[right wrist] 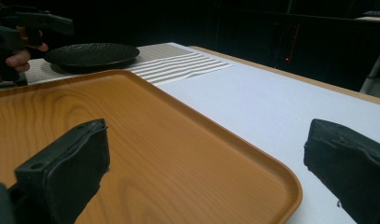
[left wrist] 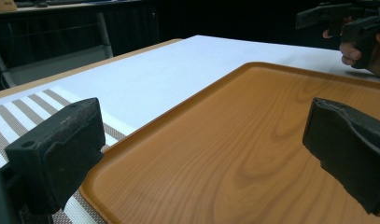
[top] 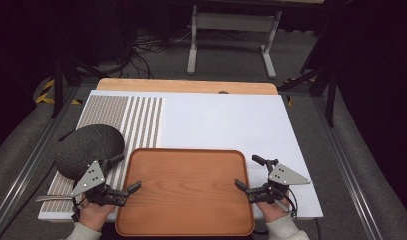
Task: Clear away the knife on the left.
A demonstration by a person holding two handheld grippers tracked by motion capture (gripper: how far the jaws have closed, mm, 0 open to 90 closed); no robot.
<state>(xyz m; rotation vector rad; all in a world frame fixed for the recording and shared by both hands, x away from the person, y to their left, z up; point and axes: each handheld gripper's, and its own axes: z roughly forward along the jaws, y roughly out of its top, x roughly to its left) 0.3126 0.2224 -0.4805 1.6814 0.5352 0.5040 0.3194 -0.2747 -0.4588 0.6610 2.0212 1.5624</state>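
Rounded woodgrain tray [top: 186, 192] btwn both grippers (jaws wide).

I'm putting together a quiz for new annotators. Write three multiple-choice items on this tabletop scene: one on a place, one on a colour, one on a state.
1. Where is the dark plate?
A. on the tray
B. on the striped mat, left of the tray
C. on the floor

2. What colour is the tray?
A. white
B. blue
C. orange-brown wood grain

3. How do the left claw and right claw stand?
A. both open, holding nothing
B. both shut on the tray
C. left shut on the plate

Key: 1 B, the plate sits on the striped mat beside the tray's left edge. 2 C, wood grain shows in every view. 3 A, each claw's jaws stand wide apart across a tray edge without pressing on it.
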